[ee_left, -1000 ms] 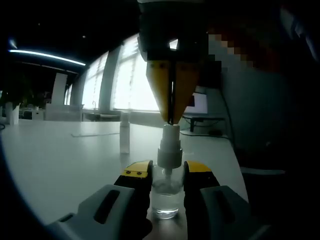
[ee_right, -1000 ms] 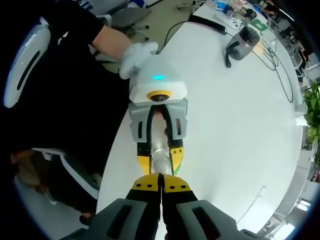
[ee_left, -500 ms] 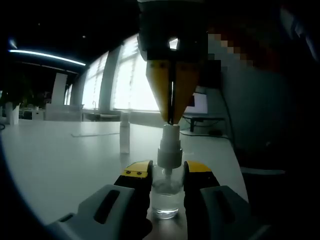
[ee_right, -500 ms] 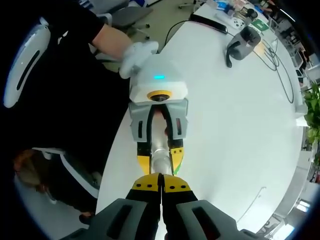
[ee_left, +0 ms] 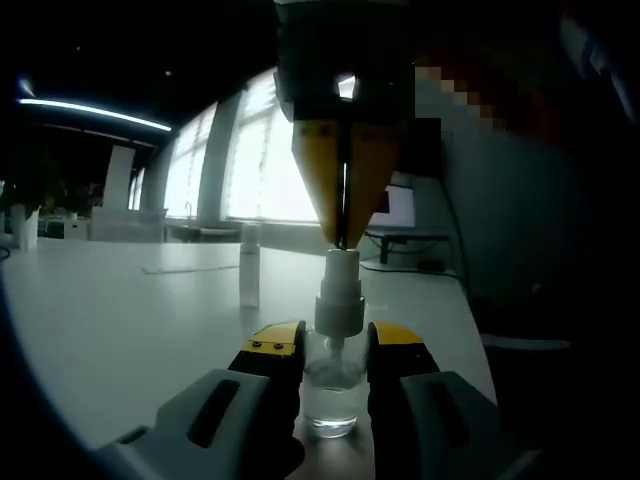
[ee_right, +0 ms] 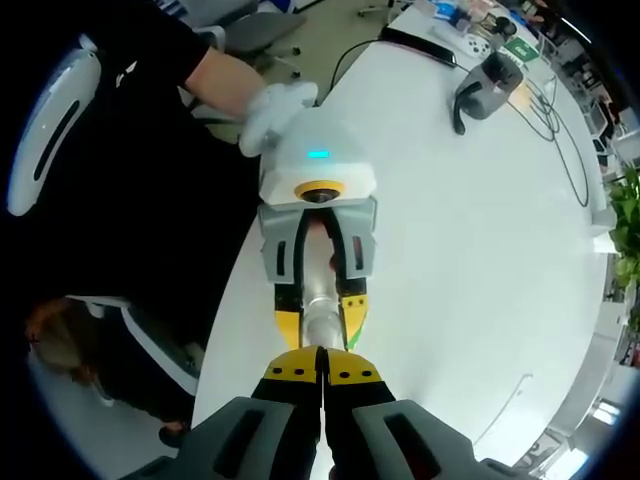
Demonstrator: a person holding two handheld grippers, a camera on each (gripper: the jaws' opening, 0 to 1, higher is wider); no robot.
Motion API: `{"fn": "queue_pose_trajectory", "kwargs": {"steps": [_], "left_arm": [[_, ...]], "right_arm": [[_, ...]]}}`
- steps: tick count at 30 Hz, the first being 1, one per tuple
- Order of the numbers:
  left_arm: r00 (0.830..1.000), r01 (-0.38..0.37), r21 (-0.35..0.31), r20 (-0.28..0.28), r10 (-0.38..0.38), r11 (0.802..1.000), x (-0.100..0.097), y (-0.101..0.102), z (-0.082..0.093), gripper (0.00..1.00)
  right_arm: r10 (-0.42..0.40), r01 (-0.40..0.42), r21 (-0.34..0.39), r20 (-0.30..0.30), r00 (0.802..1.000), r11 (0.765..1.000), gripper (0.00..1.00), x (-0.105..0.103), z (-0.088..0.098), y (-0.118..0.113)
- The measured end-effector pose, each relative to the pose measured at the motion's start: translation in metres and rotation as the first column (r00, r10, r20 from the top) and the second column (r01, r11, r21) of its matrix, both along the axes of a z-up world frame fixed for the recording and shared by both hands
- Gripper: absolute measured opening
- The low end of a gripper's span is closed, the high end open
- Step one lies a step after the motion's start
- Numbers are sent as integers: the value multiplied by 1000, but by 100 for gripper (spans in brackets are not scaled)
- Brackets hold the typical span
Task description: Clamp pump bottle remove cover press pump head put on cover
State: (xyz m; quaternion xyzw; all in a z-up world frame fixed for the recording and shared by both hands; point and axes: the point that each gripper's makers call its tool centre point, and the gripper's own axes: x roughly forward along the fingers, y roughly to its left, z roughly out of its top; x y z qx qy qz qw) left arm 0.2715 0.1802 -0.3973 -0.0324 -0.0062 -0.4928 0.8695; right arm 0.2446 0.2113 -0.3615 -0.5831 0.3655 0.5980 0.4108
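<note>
Now you are pressing the pump head (ee_left: 339, 268): your right tongs (ee_left: 343, 238), pressed together, are touching its top from above, while your left tongs (ee_left: 333, 345) are pinching the pump bottle (ee_left: 332, 395) standing on the counter (ee_left: 120, 330). Its long axis is upright, head pointing up. Next, I think, you are needing the cover (ee_left: 249, 265), standing beyond.

You had two grippers at work: the left gripper (ee_left: 334, 345) low in the left gripper view, and the right gripper (ee_left: 344, 235) reaching down from the top centre. You had one pump bottle (ee_left: 334, 385) at bottom centre, with one pump head (ee_left: 339, 298) on it. One cover (ee_left: 249, 267) stood left of centre on the one white table (ee_left: 120, 310). In the right gripper view, one gloved hand (ee_right: 272, 108) showed at upper left and one grey device (ee_right: 487, 82) at upper right.
</note>
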Motion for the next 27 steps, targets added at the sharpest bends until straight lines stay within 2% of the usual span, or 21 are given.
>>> {"fn": "queue_pose_trajectory", "kwargs": {"steps": [20, 27], "left_arm": [[1000, 0, 1, 2, 0, 1000, 0, 0, 0, 16], [1000, 0, 1, 1, 0, 1000, 0, 0, 0, 16]], "right_arm": [[22, -22, -11, 7, 1000, 1000, 0, 0, 0, 0], [1, -1, -17, 7, 1000, 1000, 0, 0, -6, 0]]}}
